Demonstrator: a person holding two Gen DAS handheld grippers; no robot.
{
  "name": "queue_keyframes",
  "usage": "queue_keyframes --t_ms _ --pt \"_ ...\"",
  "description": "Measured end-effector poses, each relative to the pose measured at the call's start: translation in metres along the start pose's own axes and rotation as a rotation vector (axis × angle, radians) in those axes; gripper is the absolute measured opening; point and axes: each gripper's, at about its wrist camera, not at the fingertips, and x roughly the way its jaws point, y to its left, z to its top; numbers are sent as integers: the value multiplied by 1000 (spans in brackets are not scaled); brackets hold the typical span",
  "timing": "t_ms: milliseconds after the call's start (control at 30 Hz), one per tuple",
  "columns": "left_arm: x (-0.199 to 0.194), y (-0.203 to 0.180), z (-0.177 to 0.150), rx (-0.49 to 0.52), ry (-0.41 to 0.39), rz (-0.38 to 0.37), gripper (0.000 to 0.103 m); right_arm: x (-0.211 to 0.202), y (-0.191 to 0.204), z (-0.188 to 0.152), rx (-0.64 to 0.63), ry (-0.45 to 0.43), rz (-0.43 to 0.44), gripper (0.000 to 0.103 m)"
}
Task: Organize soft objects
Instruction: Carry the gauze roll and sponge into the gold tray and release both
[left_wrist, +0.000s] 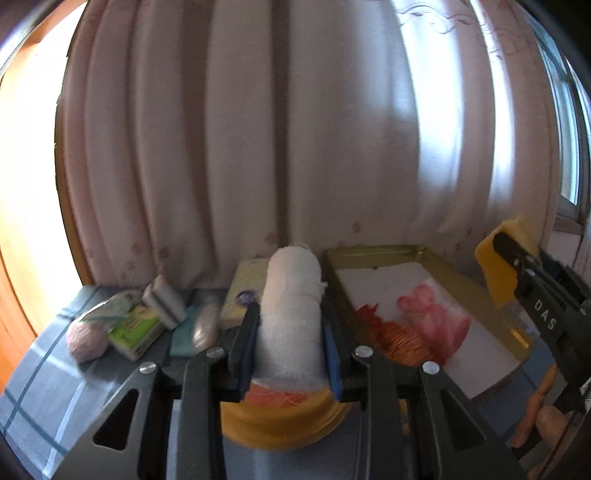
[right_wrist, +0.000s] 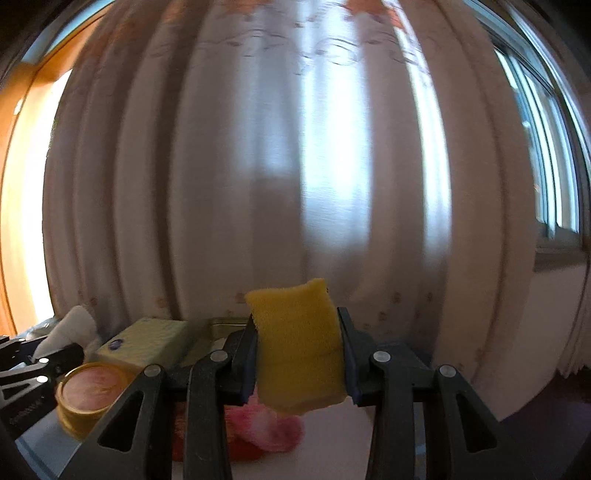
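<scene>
Up close, the left tool (left_wrist: 290, 332) clamps a white gauze roll (left_wrist: 291, 306), its lower end hiding part of a yellow tin (left_wrist: 280, 424) beneath. The right tool (right_wrist: 301, 354) grips a yellow sponge (right_wrist: 299, 347) above the gold tray (left_wrist: 388, 253); the pink and orange yarn (left_wrist: 432, 317) inside is blurred, and the fingers cover it in the right wrist view.

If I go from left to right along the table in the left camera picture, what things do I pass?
Pinkish yarn ball → green packet → grey-and-white sponge → white gauze roll held in the left tool → gold tray with pink and orange yarn → yellow sponge held in the right tool.
</scene>
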Motion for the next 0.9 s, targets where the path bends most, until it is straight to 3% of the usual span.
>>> queue_keyframes --t_ms 233,500,667,900 --pt "21 -33 22 26 6 -48 31 13 -38 3 106 44 -42 40" --pt "56 -65 33 32 76 -93 31 33 -58 12 148 94 -36 40" --pt "79 -79 43 35 134 -96 31 59 -56 24 140 194 11 40" --pt "124 -89 54 5 312 -66 31 108 -46 42 114 358 64 40"
